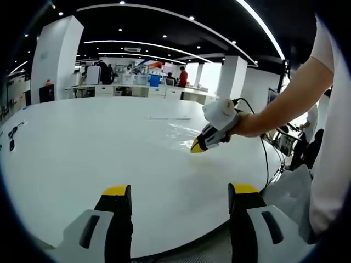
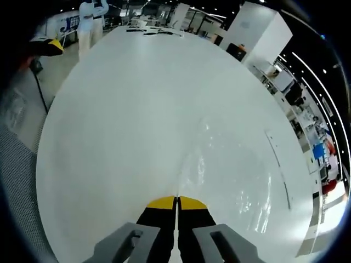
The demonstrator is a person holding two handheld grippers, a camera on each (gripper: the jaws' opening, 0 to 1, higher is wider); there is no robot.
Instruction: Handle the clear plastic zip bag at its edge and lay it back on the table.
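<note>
Flat on a broad white tabletop (image 1: 82,153), a clear plastic zip bag (image 2: 236,175) lies spread out, its glossy film catching the ceiling lights and its zip strip (image 2: 277,159) running along the far side. Seen from the right gripper view, the right gripper (image 2: 176,200) has its yellow-tipped jaws pressed together at the bag's near edge, low against the tabletop; whether any film is pinched between them cannot be told. From the left gripper view, that same gripper (image 1: 197,147) appears across the tabletop, held in a person's hand (image 1: 241,125) with the bare forearm reaching in from the right, its tip at the edge of the shiny bag (image 1: 175,131). The left gripper (image 1: 180,192) hangs above the tabletop's near rim with its jaws spread wide and nothing between them, well apart from the bag. Desks and standing people show in the background of the hall.
</note>
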